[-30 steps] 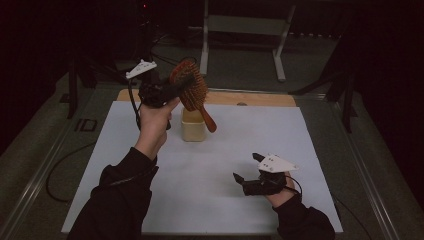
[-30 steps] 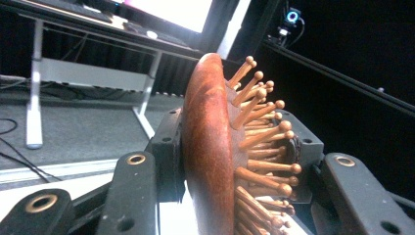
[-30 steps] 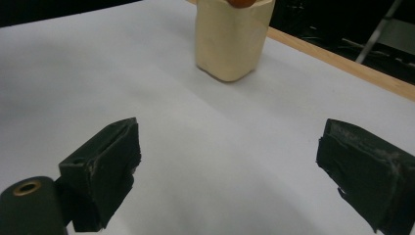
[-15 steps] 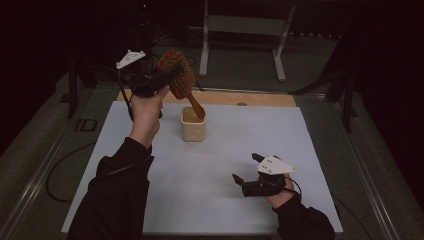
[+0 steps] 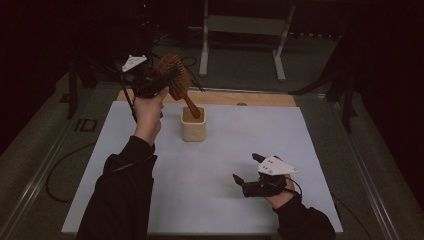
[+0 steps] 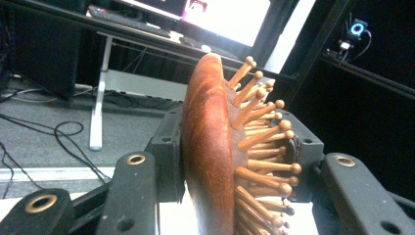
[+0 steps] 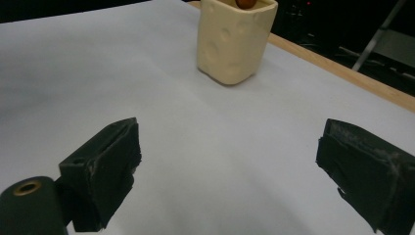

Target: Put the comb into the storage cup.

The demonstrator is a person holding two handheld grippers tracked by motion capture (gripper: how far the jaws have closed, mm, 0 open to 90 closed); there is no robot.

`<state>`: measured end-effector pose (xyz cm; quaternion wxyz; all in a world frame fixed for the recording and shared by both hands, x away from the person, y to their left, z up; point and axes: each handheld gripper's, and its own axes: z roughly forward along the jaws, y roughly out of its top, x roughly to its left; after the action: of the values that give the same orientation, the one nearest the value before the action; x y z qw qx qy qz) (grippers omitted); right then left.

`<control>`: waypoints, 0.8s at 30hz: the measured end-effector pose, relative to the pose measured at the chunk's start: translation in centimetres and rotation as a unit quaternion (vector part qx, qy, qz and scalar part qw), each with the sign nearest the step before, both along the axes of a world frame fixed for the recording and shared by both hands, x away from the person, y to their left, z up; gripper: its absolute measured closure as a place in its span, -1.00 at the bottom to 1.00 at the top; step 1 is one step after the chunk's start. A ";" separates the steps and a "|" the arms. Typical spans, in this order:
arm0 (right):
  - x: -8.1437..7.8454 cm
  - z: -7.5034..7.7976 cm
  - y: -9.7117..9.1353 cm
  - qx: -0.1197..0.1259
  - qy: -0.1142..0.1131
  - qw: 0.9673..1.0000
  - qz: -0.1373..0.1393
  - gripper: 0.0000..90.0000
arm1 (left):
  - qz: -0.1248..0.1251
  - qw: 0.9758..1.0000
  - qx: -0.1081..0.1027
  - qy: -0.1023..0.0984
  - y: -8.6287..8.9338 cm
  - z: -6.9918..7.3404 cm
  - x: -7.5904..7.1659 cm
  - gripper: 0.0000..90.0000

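Hairbrush [image 5: 173, 76] head pinched in my left hand-held gripper [image 5: 150, 85], raised, handle tip dipping into cream cup [image 5: 193, 126] on surface [image 5: 220, 165]. My right hand-held gripper [image 5: 247, 172] jaws spread, nothing between, low over surface, well apart from cup.

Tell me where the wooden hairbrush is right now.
In the high view the hairbrush is at far left, clamped by its head in the left gripper, its handle tip dipping into the cream cup.
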<state>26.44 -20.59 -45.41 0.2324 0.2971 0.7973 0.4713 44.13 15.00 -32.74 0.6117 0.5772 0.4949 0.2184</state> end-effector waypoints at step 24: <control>0.0 -0.1 -0.3 0.005 -0.007 1.000 -0.006 -0.81 | -0.006 0.999 0.003 0.046 -1.4 -5.4 1.7 0.19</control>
<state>26.42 -20.88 -45.46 0.2395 0.2997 0.7916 0.4756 45.79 13.62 -38.10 0.5875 0.5914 0.5189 0.1894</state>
